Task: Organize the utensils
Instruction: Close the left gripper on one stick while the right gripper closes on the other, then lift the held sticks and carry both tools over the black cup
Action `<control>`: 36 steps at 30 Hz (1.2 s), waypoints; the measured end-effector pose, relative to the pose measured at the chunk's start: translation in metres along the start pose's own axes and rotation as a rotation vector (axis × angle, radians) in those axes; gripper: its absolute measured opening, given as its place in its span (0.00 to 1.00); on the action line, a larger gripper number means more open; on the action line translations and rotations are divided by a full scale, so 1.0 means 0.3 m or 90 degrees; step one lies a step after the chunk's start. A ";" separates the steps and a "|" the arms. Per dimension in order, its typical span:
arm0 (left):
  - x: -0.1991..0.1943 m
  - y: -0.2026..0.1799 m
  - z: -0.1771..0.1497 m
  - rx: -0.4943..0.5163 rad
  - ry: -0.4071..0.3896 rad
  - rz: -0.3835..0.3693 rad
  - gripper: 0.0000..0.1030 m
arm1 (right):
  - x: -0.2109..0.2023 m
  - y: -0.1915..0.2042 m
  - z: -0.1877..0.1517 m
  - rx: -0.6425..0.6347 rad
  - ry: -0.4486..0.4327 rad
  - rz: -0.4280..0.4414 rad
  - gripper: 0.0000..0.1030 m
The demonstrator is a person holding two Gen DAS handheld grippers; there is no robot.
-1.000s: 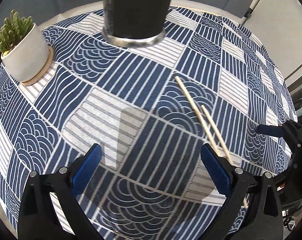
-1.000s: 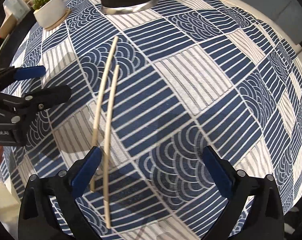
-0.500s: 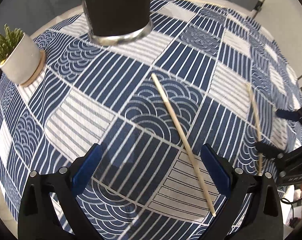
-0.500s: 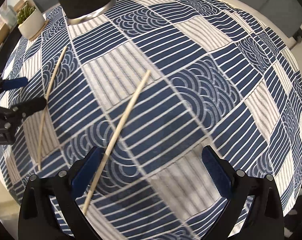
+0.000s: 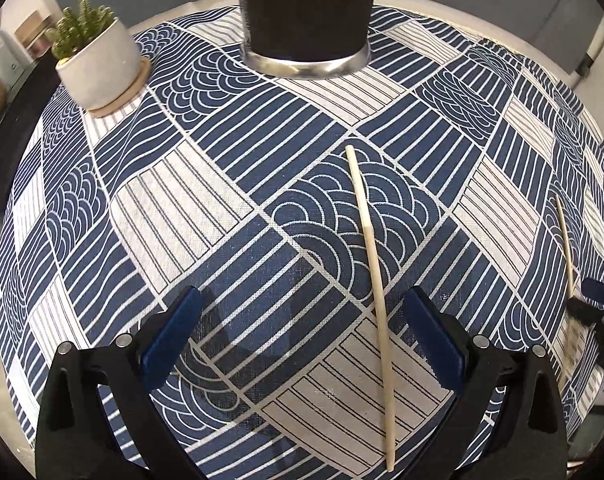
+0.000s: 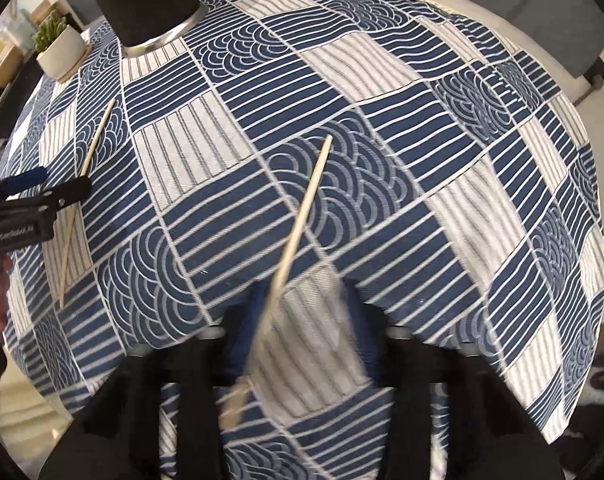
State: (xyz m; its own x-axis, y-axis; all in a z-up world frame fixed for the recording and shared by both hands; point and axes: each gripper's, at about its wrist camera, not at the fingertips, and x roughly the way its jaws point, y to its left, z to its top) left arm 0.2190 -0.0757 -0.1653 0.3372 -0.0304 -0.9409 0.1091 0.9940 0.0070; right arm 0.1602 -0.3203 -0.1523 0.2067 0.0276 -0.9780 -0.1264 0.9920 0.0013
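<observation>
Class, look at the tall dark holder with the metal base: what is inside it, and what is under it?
The holder stands on the patterned tablecloth. Its rim is cut off by the frame, so its inside cannot be seen. Both chopsticks lie outside it, on the cloth.

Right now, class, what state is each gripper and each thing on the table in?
left gripper: open, empty.
right gripper: blurred, grip unclear.
left chopstick: flat on tablecloth.
right chopstick: between the right gripper's jaws.
utensil holder: upright.
plant pot: upright on saucer.
</observation>
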 end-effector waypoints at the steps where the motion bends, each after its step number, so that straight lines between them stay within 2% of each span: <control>1: -0.006 0.003 -0.004 -0.006 -0.002 0.002 0.90 | 0.000 -0.024 0.001 0.002 0.002 0.000 0.12; 2: -0.014 0.008 -0.008 -0.013 -0.003 0.004 0.82 | 0.001 -0.054 0.003 0.005 0.003 -0.008 0.06; 3: -0.025 0.018 -0.013 -0.019 -0.005 0.006 0.78 | 0.002 -0.087 0.006 0.011 0.002 -0.007 0.06; 5: -0.046 0.055 -0.028 -0.032 -0.007 0.008 0.57 | 0.000 -0.142 0.008 0.021 0.000 0.014 0.04; 6: -0.054 0.074 -0.034 -0.037 -0.005 0.008 0.52 | -0.001 -0.173 0.013 0.022 -0.002 0.014 0.04; 8: -0.062 0.104 -0.038 -0.047 0.003 0.008 0.30 | -0.001 -0.221 0.017 0.025 -0.007 0.005 0.04; 10: -0.067 0.145 -0.038 -0.062 0.007 0.011 0.15 | 0.004 -0.281 0.002 0.043 -0.006 0.029 0.04; 11: -0.066 0.158 -0.042 -0.072 0.006 0.015 0.11 | 0.003 -0.313 0.000 0.054 -0.006 0.039 0.04; 13: -0.075 0.193 -0.066 -0.104 0.005 0.022 0.07 | 0.001 -0.373 -0.005 0.064 -0.010 0.049 0.04; 15: -0.082 0.222 -0.081 -0.135 0.007 0.004 0.06 | -0.004 -0.436 -0.004 0.076 -0.010 0.059 0.04; 19: -0.105 0.228 -0.110 -0.117 0.012 0.002 0.05 | -0.053 -0.513 -0.021 0.094 -0.028 0.068 0.04; 23: -0.176 0.242 -0.115 -0.107 -0.012 0.003 0.05 | -0.117 -0.597 0.019 0.104 -0.065 0.072 0.04; 28: -0.281 0.270 -0.047 -0.093 -0.047 0.017 0.05 | -0.191 -0.451 0.067 0.113 -0.106 0.071 0.04; 36: -0.416 0.285 0.181 -0.068 -0.116 0.042 0.05 | -0.321 -0.420 0.307 0.104 -0.190 0.085 0.04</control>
State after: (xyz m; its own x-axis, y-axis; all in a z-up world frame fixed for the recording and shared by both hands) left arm 0.2370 0.0073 -0.0288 0.5045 0.0265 -0.8630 -0.0149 0.9996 0.0219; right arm 0.2455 -0.4367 -0.0390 0.4765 0.1697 -0.8626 -0.0197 0.9830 0.1825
